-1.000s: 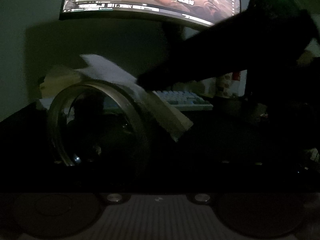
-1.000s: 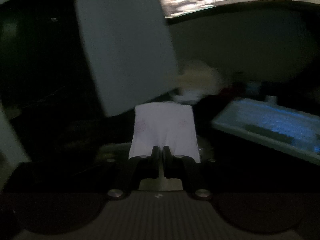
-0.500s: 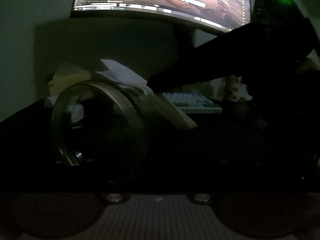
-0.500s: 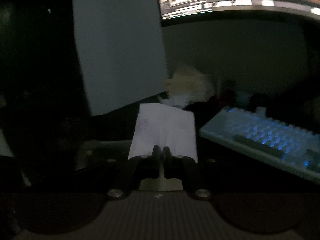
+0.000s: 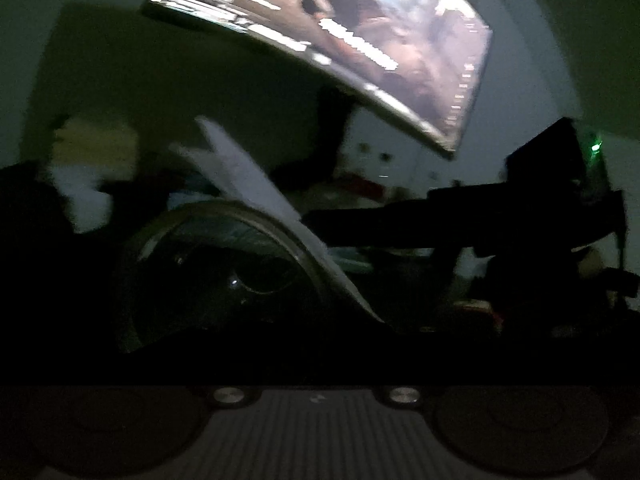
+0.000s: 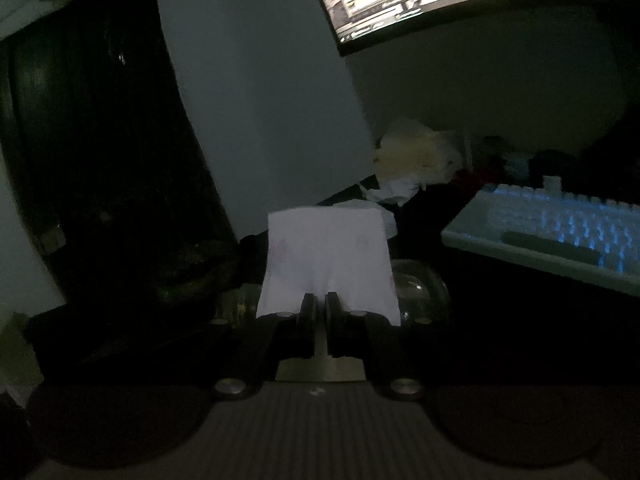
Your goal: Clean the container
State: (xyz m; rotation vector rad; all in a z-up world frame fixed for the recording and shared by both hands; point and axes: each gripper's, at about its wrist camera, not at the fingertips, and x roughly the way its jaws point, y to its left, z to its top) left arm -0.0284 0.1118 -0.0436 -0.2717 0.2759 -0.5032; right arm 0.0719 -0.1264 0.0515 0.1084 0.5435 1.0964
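While your right gripper [image 6: 319, 305] pinches the white tissue [image 6: 326, 258] tight, your left gripper's fingers are lost in the dark; its jaws have just been closing to shut, on what I can't tell. Glass container [image 5: 224, 276] lies on its side close ahead, tissue draped over its rim. Beyond: backlit keyboard [image 6: 560, 236], blurred monitor [image 5: 360, 40].

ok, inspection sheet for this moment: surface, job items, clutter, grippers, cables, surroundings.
Surface: dark desk, dimly lit.
Job's things: glass container on its side, mouth toward left camera; white tissue draped over its rim.
Clutter: crumpled tissues, backlit keyboard.
Grippers: right hand-held gripper shut on tissue; left hand-held gripper shut, fingers lost in the dark.
Cables: nothing seen.
Surroundings: lit monitor, wall behind.
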